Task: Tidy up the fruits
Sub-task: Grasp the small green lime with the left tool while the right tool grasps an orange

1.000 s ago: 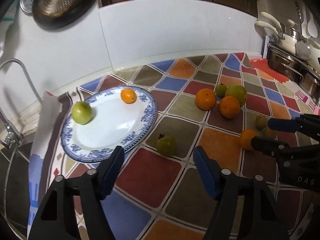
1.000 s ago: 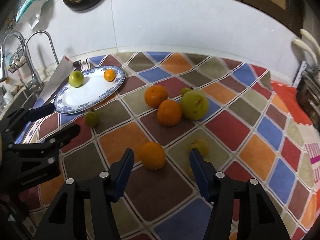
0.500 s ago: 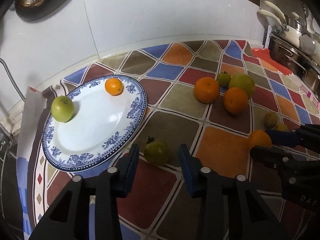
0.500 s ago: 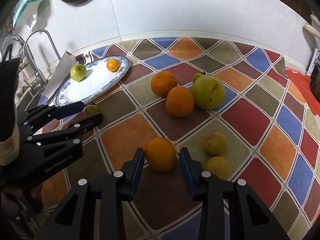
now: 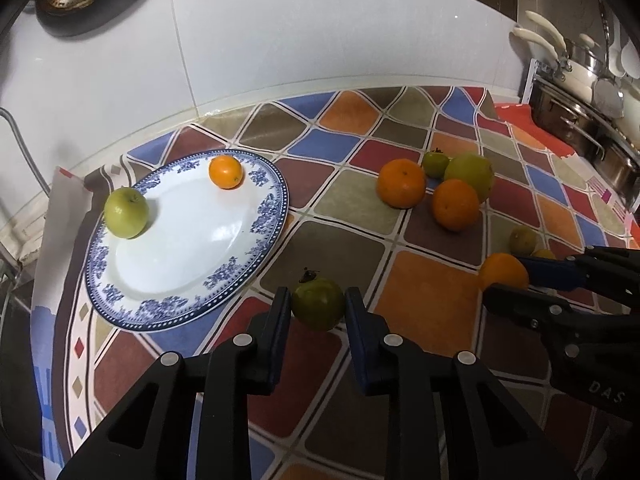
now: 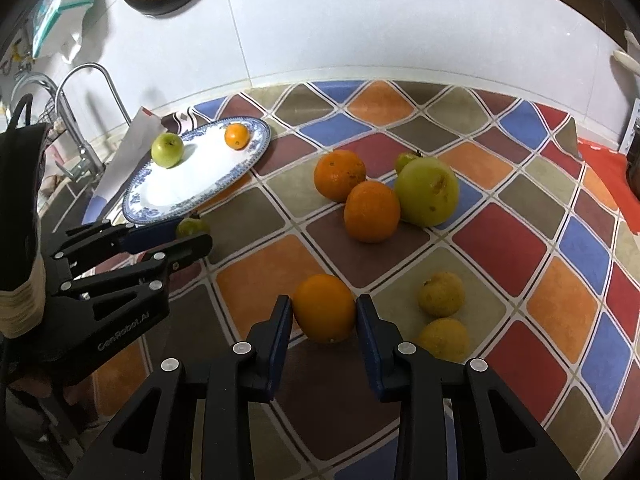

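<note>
A blue-rimmed white plate (image 5: 264, 236) (image 6: 256, 148) holds a green apple (image 5: 126, 212) (image 6: 167, 150) and a small orange (image 5: 226, 172) (image 6: 237, 136). My left gripper (image 5: 318, 306) (image 6: 188, 236) is shut on a small dark green fruit (image 5: 318, 304) just right of the plate's near edge. My right gripper (image 6: 324, 312) (image 5: 508, 280) is shut on an orange (image 6: 324, 308) (image 5: 502, 270) on the checkered cloth.
Two oranges (image 6: 340, 174) (image 6: 372, 210), a big green apple (image 6: 428, 192) and a small green fruit (image 6: 406, 160) lie mid-cloth. Two yellowish fruits (image 6: 442, 294) (image 6: 444, 338) lie right of my right gripper. A tap (image 6: 88, 80) stands left; pots (image 5: 592, 120) stand right.
Both grippers moved forward and closed, the left around the small green fruit and the right around the orange.
</note>
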A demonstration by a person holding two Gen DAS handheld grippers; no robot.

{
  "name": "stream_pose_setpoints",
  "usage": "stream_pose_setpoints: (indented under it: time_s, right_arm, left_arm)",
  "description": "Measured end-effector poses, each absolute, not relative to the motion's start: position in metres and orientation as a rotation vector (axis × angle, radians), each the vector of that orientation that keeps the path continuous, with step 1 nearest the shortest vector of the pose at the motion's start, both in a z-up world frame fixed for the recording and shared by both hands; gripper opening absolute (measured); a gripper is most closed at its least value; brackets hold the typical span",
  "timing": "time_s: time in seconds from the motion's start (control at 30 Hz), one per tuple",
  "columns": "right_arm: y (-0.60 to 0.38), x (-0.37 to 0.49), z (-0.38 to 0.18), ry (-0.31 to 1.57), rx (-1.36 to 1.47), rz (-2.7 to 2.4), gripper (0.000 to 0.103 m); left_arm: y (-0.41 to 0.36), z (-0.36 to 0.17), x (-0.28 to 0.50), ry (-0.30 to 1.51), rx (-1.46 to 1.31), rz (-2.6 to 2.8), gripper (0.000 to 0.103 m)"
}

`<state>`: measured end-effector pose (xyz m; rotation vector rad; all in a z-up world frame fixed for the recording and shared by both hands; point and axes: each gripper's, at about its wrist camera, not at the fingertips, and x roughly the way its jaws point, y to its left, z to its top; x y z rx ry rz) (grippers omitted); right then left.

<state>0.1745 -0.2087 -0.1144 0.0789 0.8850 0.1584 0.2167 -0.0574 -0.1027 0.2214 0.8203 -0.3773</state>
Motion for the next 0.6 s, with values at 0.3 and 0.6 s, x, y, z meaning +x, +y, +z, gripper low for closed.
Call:
stream_pose_setpoints:
  time_s: [0.3,0.6]
  right_arm:
    - [-0.198,0.162,-0.092,0.828,0.065,0.196,0.034]
    - [-0.182,0.147,-0.063,0.754,0.049,0.241,0.034]
  left_arm:
    - [-0.042,-0.074,0.19,0.759,0.181,-0.354,0.028]
    - [-0.021,-0.05,0.169,0.691,0.143,-0.307,0.028]
